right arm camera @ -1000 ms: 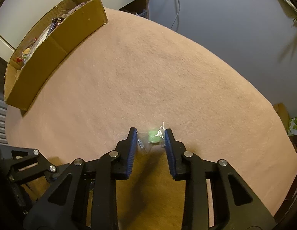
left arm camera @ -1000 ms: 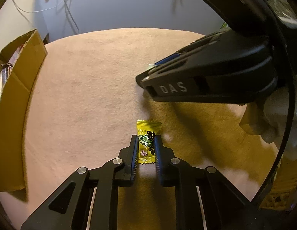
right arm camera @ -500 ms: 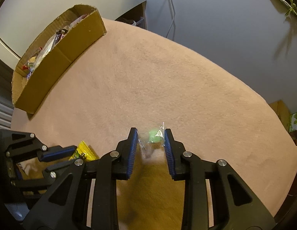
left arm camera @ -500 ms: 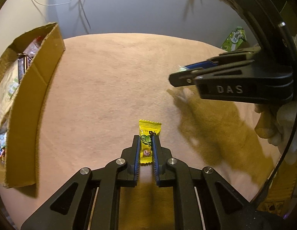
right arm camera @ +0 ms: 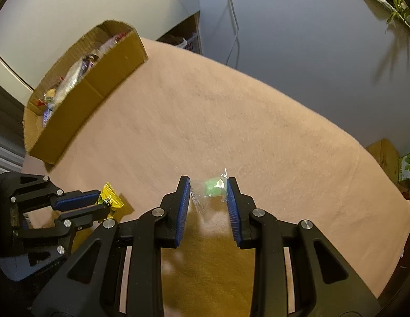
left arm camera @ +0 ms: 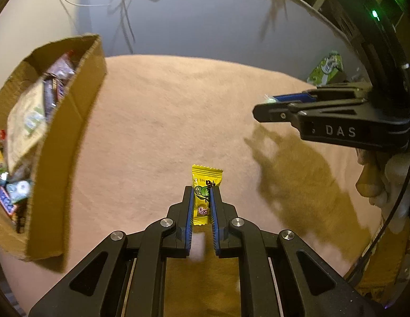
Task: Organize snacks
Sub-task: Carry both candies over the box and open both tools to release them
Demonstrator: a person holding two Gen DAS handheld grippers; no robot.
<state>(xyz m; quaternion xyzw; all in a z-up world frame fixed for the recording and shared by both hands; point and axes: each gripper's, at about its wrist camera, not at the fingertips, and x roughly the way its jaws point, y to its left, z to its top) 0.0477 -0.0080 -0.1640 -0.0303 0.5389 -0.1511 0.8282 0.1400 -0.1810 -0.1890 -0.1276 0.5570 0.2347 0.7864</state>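
My left gripper (left arm camera: 201, 194) is shut on a yellow candy packet (left arm camera: 204, 185) and holds it above the tan cloth. It shows in the right wrist view (right arm camera: 88, 206) at lower left with the yellow packet (right arm camera: 112, 199) in it. My right gripper (right arm camera: 208, 187) is shut on a green candy in a clear wrapper (right arm camera: 214, 187), lifted off the cloth. It shows in the left wrist view (left arm camera: 268, 105) at right. A cardboard box (left arm camera: 70, 132) with several snacks stands at the left; in the right wrist view the box (right arm camera: 99, 87) is at far left.
The round table is covered with a tan cloth (left arm camera: 165, 121). A green carton (left arm camera: 325, 70) stands beyond the table's far right edge. Cables hang on the wall behind. A gloved hand (left arm camera: 376, 182) holds the right gripper.
Both grippers have risen and turned toward the cardboard box with their candies held. The box now shows larger and closer in the left wrist view.
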